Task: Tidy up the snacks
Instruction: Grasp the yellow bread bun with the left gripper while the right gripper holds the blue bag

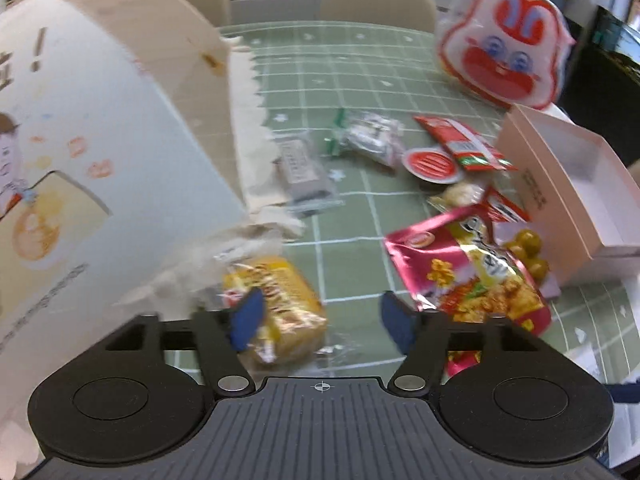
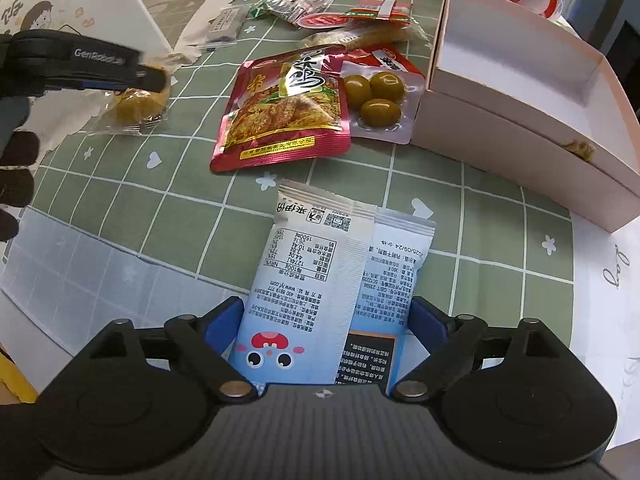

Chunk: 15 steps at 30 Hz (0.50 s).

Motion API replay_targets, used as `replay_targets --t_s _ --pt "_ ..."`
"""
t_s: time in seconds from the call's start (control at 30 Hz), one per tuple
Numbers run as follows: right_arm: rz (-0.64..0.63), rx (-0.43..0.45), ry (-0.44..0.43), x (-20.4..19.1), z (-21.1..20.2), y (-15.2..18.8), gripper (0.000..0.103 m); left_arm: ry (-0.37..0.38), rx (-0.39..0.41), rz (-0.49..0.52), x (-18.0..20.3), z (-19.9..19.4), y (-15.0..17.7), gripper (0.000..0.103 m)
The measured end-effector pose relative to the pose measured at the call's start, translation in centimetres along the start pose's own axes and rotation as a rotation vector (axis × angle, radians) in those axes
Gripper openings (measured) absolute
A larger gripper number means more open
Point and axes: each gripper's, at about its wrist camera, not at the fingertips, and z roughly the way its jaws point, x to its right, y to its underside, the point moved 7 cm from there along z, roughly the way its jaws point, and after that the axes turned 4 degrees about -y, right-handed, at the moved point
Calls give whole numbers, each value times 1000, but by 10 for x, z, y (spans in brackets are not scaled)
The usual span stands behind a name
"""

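My left gripper [image 1: 322,320] is open, low over the green checked tablecloth, with a yellow wrapped cake [image 1: 280,308] at its left finger; the right wrist view shows that gripper [image 2: 154,78] right above the cake [image 2: 136,106]. My right gripper [image 2: 326,324] is shut on a white-and-blue snack packet [image 2: 316,272] held above the table. A red chicken-snack pouch [image 2: 286,108] and a pack of green olives [image 2: 378,98] lie mid-table. An open pink box [image 2: 516,76] stands at the right; it also shows in the left wrist view [image 1: 560,184].
A large white illustrated paper bag [image 1: 92,152] with a torn edge stands at the left. Several small packets [image 1: 368,136] and red sauce sachets [image 1: 460,144] lie farther back. A red-and-white rabbit-face bag [image 1: 504,40] sits at the back right. Chairs stand behind the table.
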Motion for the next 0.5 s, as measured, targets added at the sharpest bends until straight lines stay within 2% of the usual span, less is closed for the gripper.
replay_targets --t_s 0.13,0.2,0.37,0.43,0.5 --pt "-14 1 9 -2 1 2 93 -23 7 -23 -2 0 1 72" --pt "-15 5 8 -3 1 2 93 -45 14 -40 -6 1 0 67" --pt "-11 7 7 -2 1 3 93 -136 21 -66 -29 2 0 67" --pt "-13 8 10 -2 1 3 93 -126 4 -99 -37 7 0 67" --pt "-17 9 15 -2 1 3 93 -67 5 -164 -42 11 -2 69"
